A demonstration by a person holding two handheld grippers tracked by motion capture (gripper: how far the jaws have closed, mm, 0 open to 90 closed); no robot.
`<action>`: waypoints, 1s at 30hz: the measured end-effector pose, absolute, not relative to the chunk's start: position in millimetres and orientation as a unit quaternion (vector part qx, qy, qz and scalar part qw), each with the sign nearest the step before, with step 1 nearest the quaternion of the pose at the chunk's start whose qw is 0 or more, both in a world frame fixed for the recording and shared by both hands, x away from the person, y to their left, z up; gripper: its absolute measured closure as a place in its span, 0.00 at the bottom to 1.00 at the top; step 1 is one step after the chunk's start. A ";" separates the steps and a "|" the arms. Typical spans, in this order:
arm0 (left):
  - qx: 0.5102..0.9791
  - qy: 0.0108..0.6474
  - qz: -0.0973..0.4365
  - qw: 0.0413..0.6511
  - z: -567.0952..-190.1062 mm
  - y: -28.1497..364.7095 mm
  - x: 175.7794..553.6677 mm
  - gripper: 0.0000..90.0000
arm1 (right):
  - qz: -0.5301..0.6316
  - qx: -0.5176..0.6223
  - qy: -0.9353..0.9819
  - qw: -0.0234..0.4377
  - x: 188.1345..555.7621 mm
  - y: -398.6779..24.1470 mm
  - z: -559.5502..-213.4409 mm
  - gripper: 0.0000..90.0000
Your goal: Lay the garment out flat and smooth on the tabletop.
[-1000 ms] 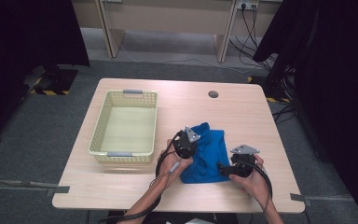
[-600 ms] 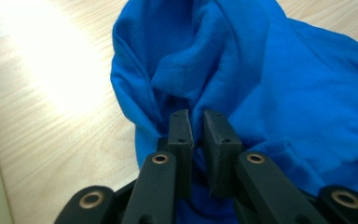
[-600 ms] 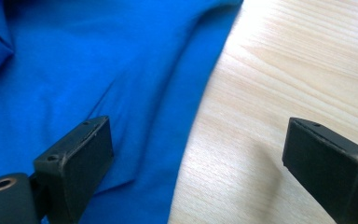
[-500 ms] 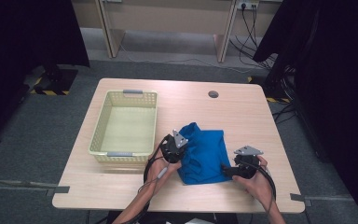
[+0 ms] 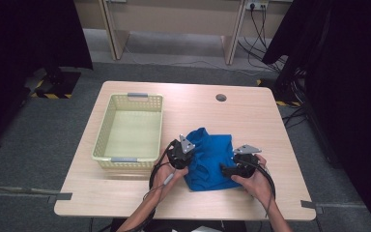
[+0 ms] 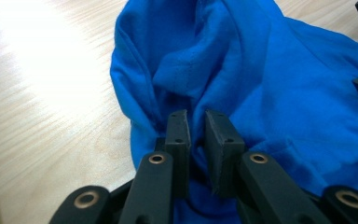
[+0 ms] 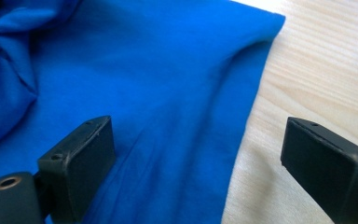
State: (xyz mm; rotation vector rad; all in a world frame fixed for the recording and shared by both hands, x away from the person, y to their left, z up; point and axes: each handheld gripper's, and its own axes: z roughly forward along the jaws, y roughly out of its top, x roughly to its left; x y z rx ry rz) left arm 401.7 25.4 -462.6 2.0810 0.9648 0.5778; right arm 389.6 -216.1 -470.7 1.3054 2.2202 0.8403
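A crumpled blue cloth [image 5: 212, 157] lies on the wooden table [image 5: 251, 116], near its front edge. My left gripper [image 5: 187, 157] sits at the cloth's left side. In the left gripper view it [image 6: 196, 126] is shut on a raised fold of the blue cloth [image 6: 261, 70], which bunches between the pads. My right gripper [image 5: 225, 170] rests at the cloth's right front. In the right gripper view it [image 7: 200, 135] stands open astride the cloth's edge, with one jaw over the blue cloth [image 7: 144, 60] and the other over bare wood.
A pale yellow plastic basket [image 5: 104, 130] stands on the table to the left of the cloth, close to my left hand. A round cable hole [image 5: 221, 97] sits near the table's far edge. Cables trail from both grippers toward the front.
My left gripper has moved left and slightly toward the front, drawing the pinched fold with it, so the cloth now lies wider. The right gripper has stayed put.
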 end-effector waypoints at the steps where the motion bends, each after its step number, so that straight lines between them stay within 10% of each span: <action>1: 0.814 0.378 0.225 0.378 -462.7 25.3 402.1 0.88 | 0.300 0.473 0.800 0.215 389.5 -217.9 -470.4 0.11; 30: 0.809 0.385 0.223 0.385 -463.5 35.8 396.9 0.85 | 0.277 0.544 0.750 0.255 359.0 -294.4 -472.0 0.11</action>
